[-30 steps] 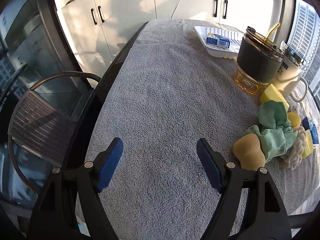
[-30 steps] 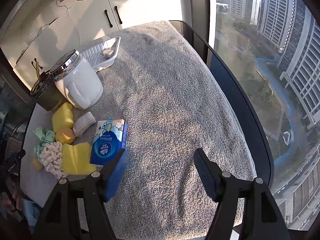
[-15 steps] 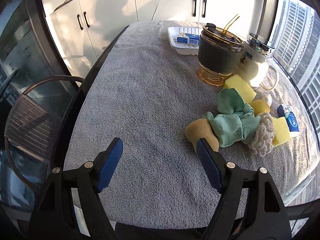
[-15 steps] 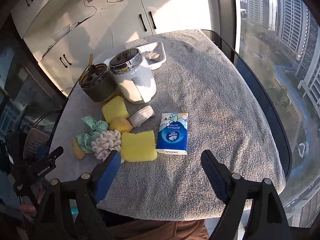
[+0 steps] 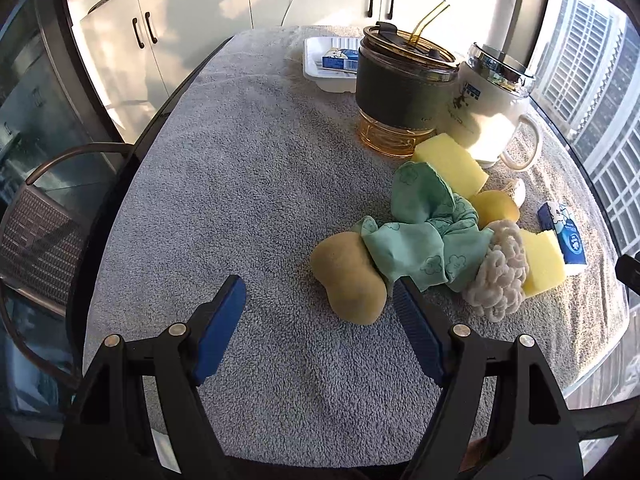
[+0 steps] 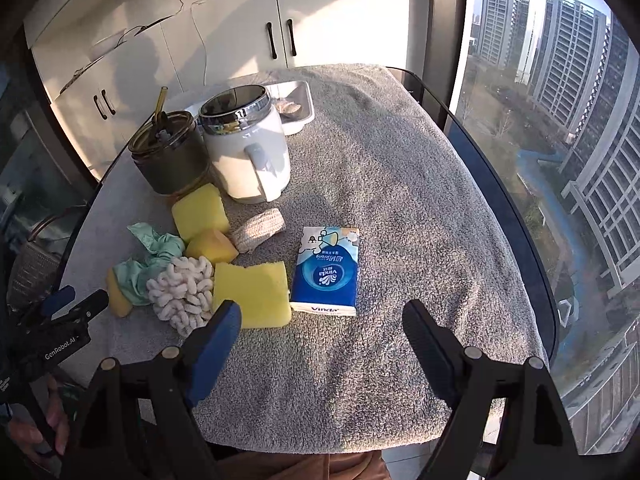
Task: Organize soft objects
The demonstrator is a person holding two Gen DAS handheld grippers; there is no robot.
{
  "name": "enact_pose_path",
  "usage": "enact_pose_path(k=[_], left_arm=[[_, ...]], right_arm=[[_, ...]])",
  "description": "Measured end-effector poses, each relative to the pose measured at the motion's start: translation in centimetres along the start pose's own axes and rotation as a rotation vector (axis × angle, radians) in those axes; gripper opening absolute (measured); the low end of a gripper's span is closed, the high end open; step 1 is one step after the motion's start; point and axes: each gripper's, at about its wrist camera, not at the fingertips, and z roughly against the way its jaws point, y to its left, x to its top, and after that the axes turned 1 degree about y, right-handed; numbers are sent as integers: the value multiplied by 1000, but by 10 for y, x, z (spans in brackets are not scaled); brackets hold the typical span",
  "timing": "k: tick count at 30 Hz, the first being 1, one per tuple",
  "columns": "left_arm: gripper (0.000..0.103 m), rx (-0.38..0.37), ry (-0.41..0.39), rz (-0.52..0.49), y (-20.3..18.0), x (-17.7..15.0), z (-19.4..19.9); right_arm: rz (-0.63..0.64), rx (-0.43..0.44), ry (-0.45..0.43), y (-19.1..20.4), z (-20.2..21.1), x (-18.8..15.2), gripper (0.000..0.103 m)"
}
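Soft objects lie heaped near the table's (image 5: pixel 240 160) front edge, left to right: a tan sponge (image 5: pixel 350 282), a green cloth (image 5: pixel 416 240), a white knotted scrubber (image 5: pixel 498 276), a yellow sponge (image 6: pixel 252 294) and a tissue pack (image 6: pixel 326 272), with two mugs and a white tray (image 5: pixel 316 72) toward the far edge. The left gripper (image 5: pixel 320 312) hangs released and empty just beside the tan sponge; the right gripper (image 6: pixel 320 334) is likewise spread wide, short of the tissue pack. Sorting looks not yet begun; the next move likely calls for closing on one item.

Soft pile: tan sponge (image 5: pixel 352 280) at 7 o'clock, crumpled green cloth (image 5: pixel 424 236) centre, white knitted scrubber (image 5: pixel 498 276) and yellow sponge (image 5: pixel 542 262) at 4.
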Motion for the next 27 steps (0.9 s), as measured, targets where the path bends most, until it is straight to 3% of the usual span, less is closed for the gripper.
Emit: enact_pose_path(k=[7, 10, 11, 13, 17, 23, 27], left_arm=[[73, 5, 44, 46, -4, 5, -33], [38, -92, 46, 91, -1, 4, -35], [35, -79, 41, 98, -3, 4, -33], [34, -27, 26, 73, -7, 3, -29], [34, -94, -6, 113, 4, -1, -8], [34, -63, -51, 141, 21, -2, 13], [34, -78, -51, 169, 32, -2, 14]], right_arm=[[21, -2, -12, 3, 0, -1, 85], [25, -6, -17, 4, 0, 0, 85], [26, -6, -16, 3, -1, 1, 85], [23, -7, -10, 2, -5, 1, 85], [8, -5, -13, -3, -19, 3, 85], [-39, -78, 14, -14, -62, 16, 85], [-54, -26, 61, -14, -86, 22, 84]])
